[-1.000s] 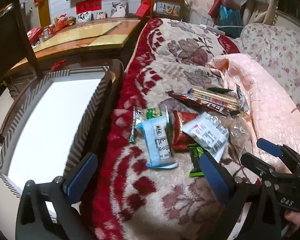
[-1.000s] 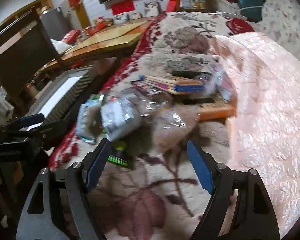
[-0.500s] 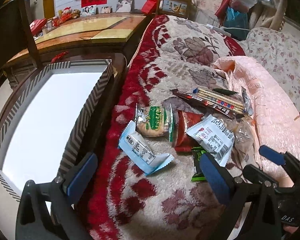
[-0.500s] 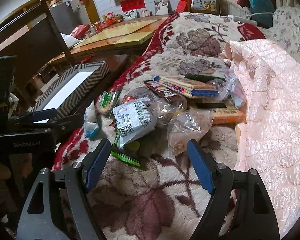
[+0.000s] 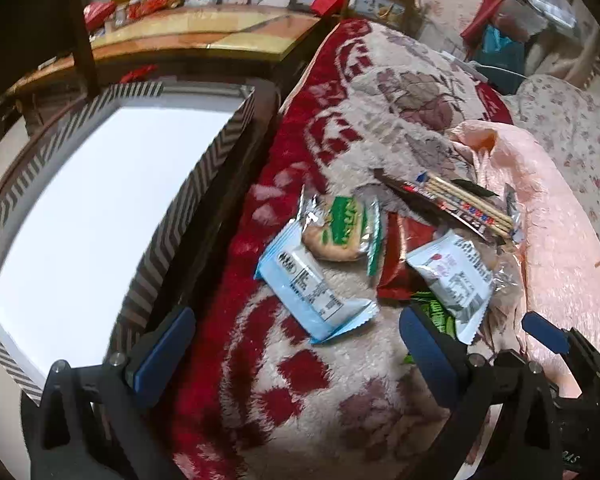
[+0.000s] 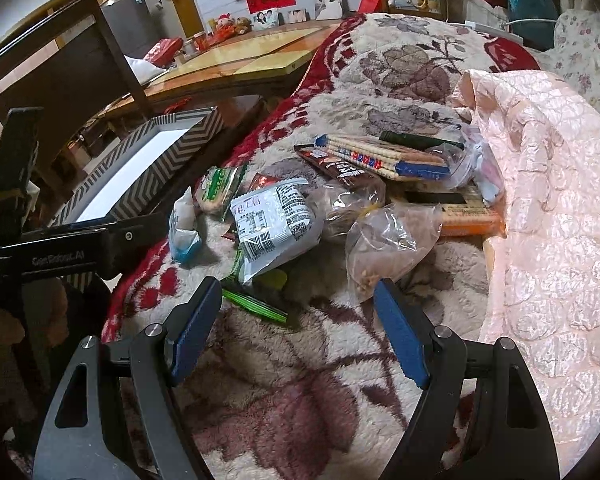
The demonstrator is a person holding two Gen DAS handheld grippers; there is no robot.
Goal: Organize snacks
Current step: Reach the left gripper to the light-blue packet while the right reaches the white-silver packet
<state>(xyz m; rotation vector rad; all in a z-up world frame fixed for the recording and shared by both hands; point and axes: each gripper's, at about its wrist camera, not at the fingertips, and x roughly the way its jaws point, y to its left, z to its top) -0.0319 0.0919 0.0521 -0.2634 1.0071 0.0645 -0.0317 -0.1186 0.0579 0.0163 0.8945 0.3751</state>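
Snacks: a loose heap on the floral blanket (image 5: 364, 380), beside the box. Nearest the box lies the pale blue packet (image 5: 308, 284); touching its far end is the green-labelled biscuit pack (image 5: 340, 232). To the right come a red wrapper (image 5: 400, 264), a white printed pouch (image 6: 272, 220), a clear bag of nuts (image 6: 388, 240), and, farther back, a flat pack of biscuit sticks (image 6: 384, 156). A green wrapper (image 6: 256, 304) pokes out under the white pouch.
Box: the chevron-edged box (image 5: 204, 172) stands just off the blanket's red border, its white floor bare of snacks.
Left gripper: the left gripper (image 5: 296, 352) hangs released above the blanket's edge, jaws wide, carrying nothing, with the blue packet just ahead.
Right gripper: the right gripper (image 6: 296, 320) is likewise spread and empty, low over the blanket before the white pouch and the nut bag.
Step in hand: by my reading, the start of sorting, choosing a first item; nothing is boxed yet.
Next move: probably lower the left gripper onto the blue packet, pinching its flat crimped edge, since thin foil slips, then carry it over the box wall.
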